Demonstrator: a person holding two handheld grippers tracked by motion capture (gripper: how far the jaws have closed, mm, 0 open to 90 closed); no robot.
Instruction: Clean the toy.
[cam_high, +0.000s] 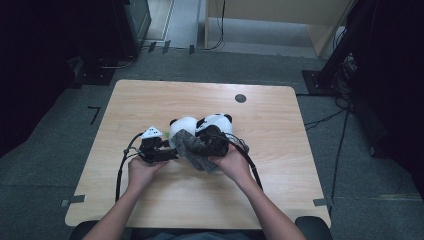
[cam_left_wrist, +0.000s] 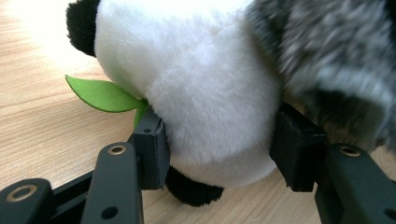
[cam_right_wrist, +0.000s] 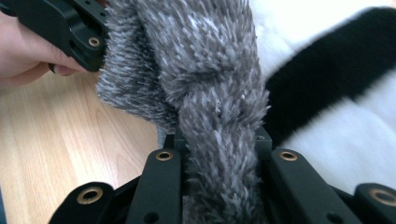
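- The left gripper (cam_high: 167, 150) is clamping the panda plush (cam_left_wrist: 196, 88) on the bench (cam_high: 150, 100).
- The right gripper (cam_right_wrist: 217, 158) is pinching the grey fuzzy scarf (cam_right_wrist: 205, 84), draping lengthwise across the panda plush between both grippers.

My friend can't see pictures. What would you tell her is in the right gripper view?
Two black tongs pinch a strip of fluffy grey cloth that rises up the middle of the picture. Behind it on the right is a black-and-white plush panda, and at top left a hand holds the other gripper above the wooden table.
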